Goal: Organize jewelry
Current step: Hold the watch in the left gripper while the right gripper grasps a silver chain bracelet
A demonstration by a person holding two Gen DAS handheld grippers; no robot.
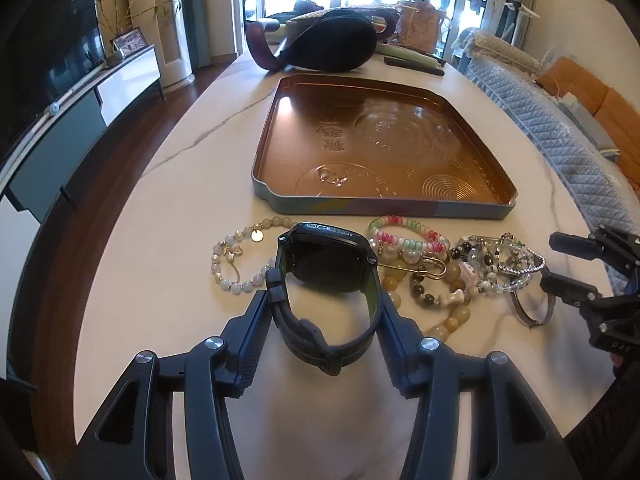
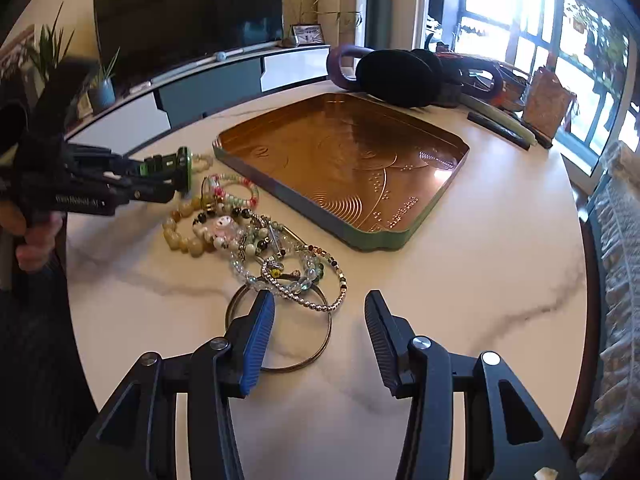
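Note:
My left gripper (image 1: 325, 300) is shut on a dark watch (image 1: 328, 260), its pads pressing the strap from both sides, just above the white marble table (image 1: 160, 200). In the right wrist view that gripper (image 2: 176, 178) comes in from the left with the watch (image 2: 185, 168). My right gripper (image 2: 319, 300) stands open over a thin metal bangle (image 2: 296, 364) at the near edge of a pile of beaded bracelets (image 2: 248, 232); nothing is between its fingers. Seen from the left wrist, it (image 1: 550, 261) is at the right, beside the bangle (image 1: 532, 316). A copper-coloured tray (image 1: 380, 208) (image 2: 380, 240) lies behind the jewelry.
A white bead bracelet (image 1: 236, 256) lies left of the watch, a pink-green one (image 1: 408, 236) and a yellow bead one (image 1: 452, 316) to its right. A black bag (image 1: 332, 44) (image 2: 396, 76) and small items sit behind the tray. A quilted sofa (image 1: 560, 132) borders the table's right.

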